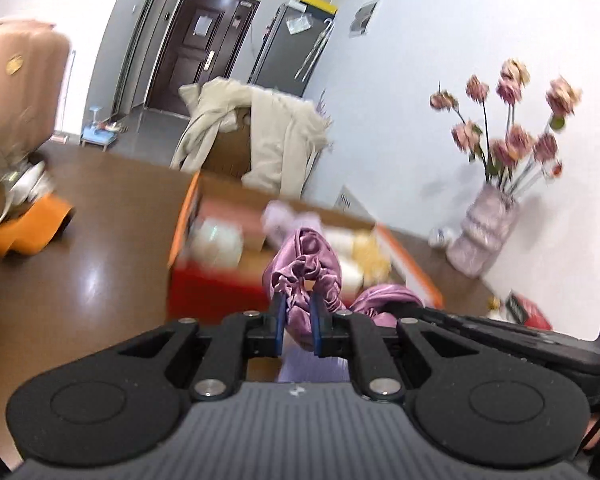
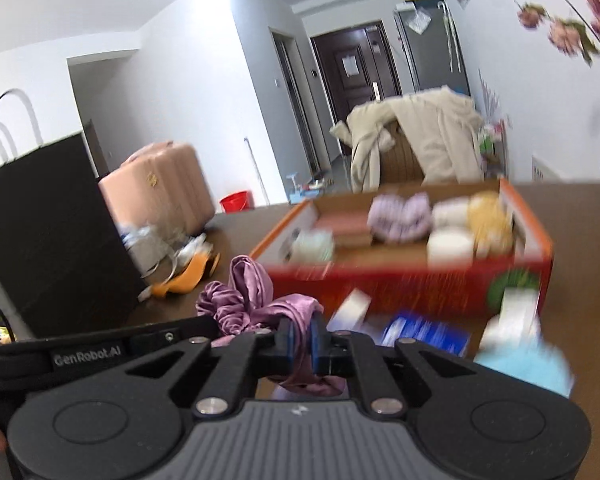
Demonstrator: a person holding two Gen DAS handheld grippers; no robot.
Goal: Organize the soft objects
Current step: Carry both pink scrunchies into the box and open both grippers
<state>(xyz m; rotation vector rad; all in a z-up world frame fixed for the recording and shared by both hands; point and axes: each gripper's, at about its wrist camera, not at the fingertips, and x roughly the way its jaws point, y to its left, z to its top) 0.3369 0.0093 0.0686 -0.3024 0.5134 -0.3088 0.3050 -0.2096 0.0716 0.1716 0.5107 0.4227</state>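
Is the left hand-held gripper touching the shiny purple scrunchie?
Touching. In the left wrist view, the left hand-held gripper has its blue pads pressed against the shiny purple satin scrunchie, pinching its ruffled fabric.

Purple satin scrunchie [image 1: 306, 268], apparently bunched, lifted

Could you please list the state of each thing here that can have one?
left gripper: shut on the purple satin scrunchie
right gripper: shut on the same scrunchie
scrunchie: lifted, held between both
cardboard box: open-topped, holding soft items
dark door: closed
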